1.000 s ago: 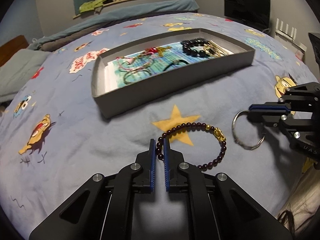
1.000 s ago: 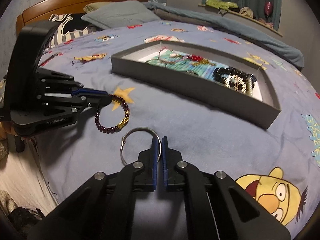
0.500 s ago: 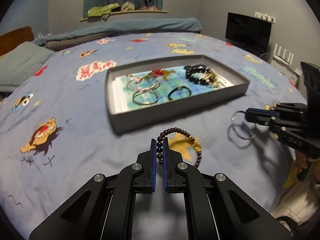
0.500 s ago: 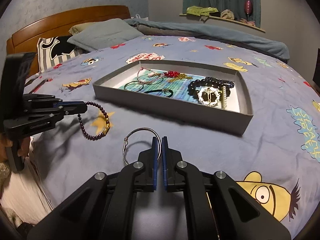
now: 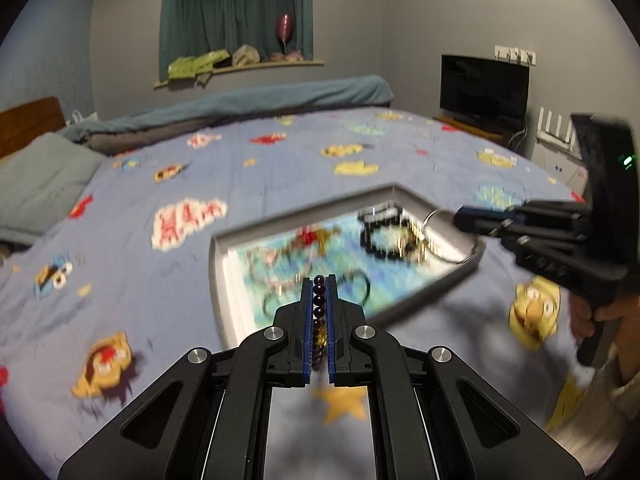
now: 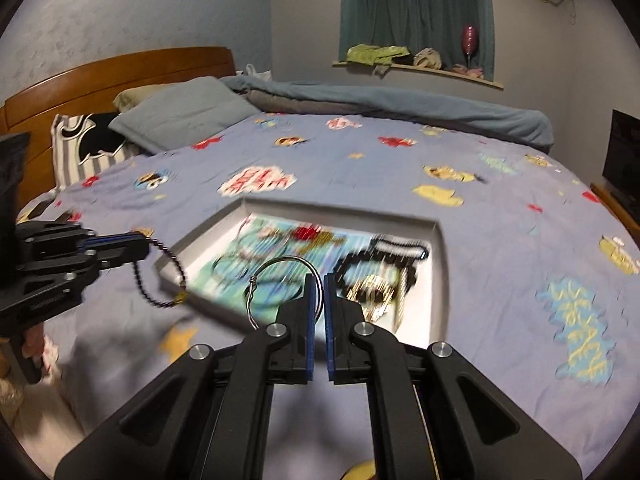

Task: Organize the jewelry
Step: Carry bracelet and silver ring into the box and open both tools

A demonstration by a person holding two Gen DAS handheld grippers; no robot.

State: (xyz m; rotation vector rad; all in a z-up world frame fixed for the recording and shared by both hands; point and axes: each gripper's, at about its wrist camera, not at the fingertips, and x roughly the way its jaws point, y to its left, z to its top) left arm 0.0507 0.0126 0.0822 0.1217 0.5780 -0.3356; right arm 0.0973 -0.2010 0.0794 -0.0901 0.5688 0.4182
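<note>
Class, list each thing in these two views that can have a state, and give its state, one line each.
Left gripper: shut on beaded bracelet, which dangles off the bed.
Right gripper: shut on silver ring, lifted.
Grey tray: open-topped, holding blurred jewelry.
Television: screen dark.
Curtain: drawn.

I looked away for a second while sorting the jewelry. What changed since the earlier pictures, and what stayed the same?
Both pieces left the bedspread. The left gripper lifted the beaded bracelet, which now dangles, and the right gripper raised the silver ring; both have moved toward the tray. Both grips stayed shut, and the tray and its contents stayed put.
</note>
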